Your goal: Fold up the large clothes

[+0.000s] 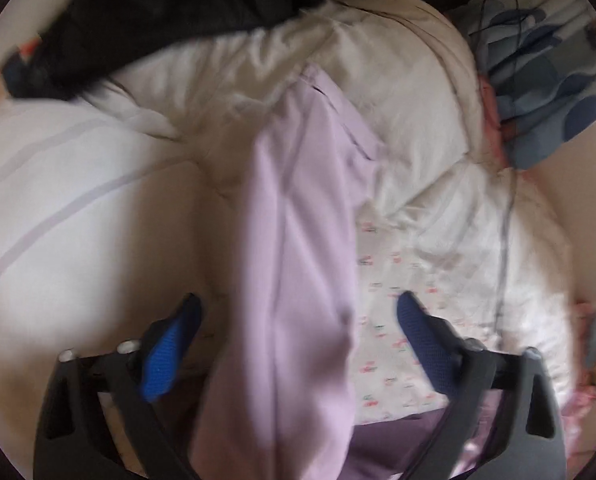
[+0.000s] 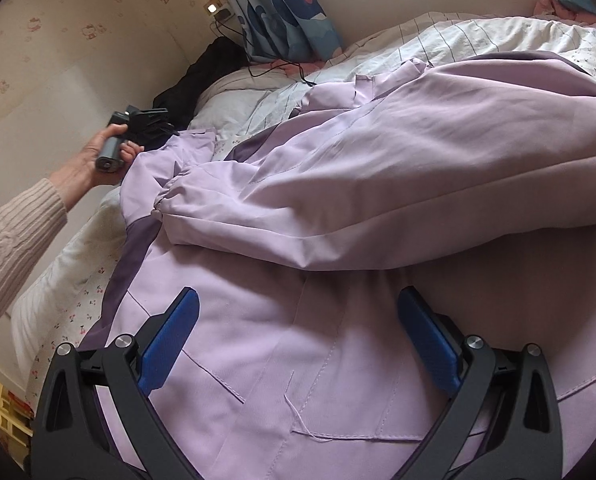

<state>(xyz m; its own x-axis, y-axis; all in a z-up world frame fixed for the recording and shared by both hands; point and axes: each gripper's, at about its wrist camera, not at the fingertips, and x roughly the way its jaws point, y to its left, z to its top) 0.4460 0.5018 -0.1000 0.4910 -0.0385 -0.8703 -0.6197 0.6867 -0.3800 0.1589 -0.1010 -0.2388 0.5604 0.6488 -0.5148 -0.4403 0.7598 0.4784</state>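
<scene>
A large lilac jacket (image 2: pixel 337 208) with darker purple panels lies spread on the bed, one sleeve (image 2: pixel 377 200) folded across its body. My right gripper (image 2: pixel 298 312) is open, hovering just above the jacket's lower front, holding nothing. My left gripper (image 1: pixel 298 320) is open too; a long lilac strip of the jacket (image 1: pixel 301 240) runs between its blue fingers (image 1: pixel 170 348), not pinched. In the right wrist view the left gripper (image 2: pixel 154 124) is held at the jacket's far left corner.
A white striped duvet (image 1: pixel 78 200) and a floral sheet (image 1: pixel 397 320) cover the bed. A black garment (image 1: pixel 178 12) lies by the wall. A blue patterned pillow (image 2: pixel 290 12) and a black cable (image 2: pixel 282 68) sit at the head.
</scene>
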